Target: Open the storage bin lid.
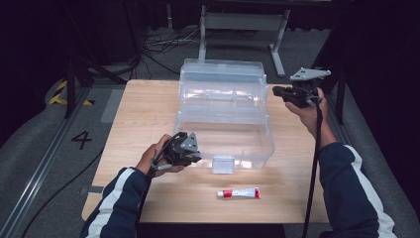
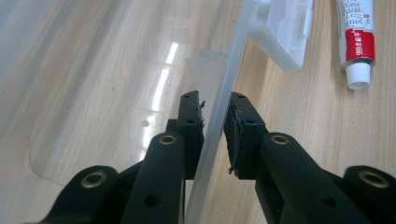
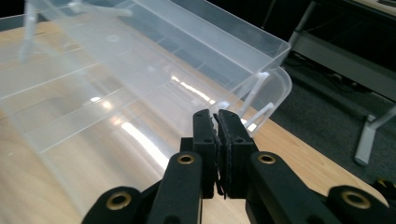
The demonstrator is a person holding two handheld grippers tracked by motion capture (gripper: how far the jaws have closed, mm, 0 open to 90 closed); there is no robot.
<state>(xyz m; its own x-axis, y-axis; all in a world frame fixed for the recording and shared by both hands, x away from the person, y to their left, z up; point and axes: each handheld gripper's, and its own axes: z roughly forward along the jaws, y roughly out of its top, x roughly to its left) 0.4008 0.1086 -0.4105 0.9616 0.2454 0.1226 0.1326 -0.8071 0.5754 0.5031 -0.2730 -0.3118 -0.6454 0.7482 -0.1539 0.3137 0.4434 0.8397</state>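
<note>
On the table, left gripper [image 2: 213, 122] clamps the clear box [image 1: 225, 106] wall, seemingly; right gripper [image 3: 217, 122] closed, empty.

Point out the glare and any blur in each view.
High view: dim surroundings, lit table, soft glare on the clear box. Left gripper view: bright streaks on the box wall; the tube is sharp, the near jaws blurred. Right gripper view: white streak on the box; background soft.

A red-and-white tube [image 1: 238, 193] lies flat on the light wooden tabletop [image 1: 143, 114] near its front edge, cap pointing left. Behind the tabletop, black cables [image 1: 163, 44] trail across grey carpet beside a grey metal stand [image 1: 242, 22]; a painted numeral four [image 1: 81, 139] marks the floor at left.
</note>
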